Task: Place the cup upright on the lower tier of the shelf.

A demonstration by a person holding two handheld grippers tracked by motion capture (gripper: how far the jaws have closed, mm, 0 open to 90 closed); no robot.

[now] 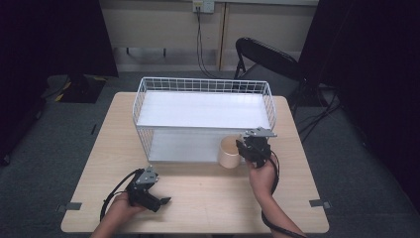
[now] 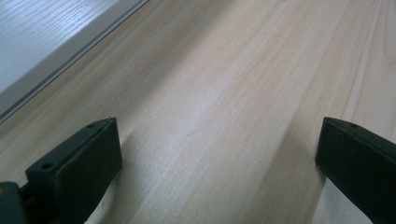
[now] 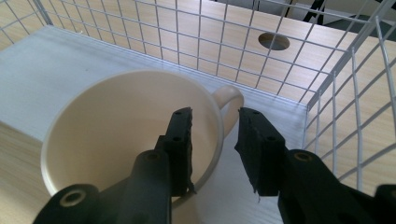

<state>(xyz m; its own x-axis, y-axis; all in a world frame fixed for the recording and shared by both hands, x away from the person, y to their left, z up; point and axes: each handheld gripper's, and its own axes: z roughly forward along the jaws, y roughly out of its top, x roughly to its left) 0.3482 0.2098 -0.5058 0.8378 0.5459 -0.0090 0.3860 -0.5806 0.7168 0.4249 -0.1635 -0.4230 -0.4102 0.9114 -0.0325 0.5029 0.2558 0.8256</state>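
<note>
Cream mug (image 3: 126, 140): at front right corner of wire rack (image 1: 203, 87), lower shelf. Right claw (image 3: 215, 140) straddling rim, unclosed. Left claw (image 2: 219, 154) wide, empty. Risk: thin-rim grip slipping, tipping mug.

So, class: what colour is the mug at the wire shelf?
Cream, plain and unpatterned; the mug shows best in the right gripper view.

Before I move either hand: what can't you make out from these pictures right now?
- Right gripper grip: one jaw inside the mug, one outside; whether both pads press the wall is unclear, since the jaws cover the contact.
- Mug base: hidden in the high view by the gripper and hand.
- Lower shelf of the wire rack: its back is shaded by the top shelf.
</note>
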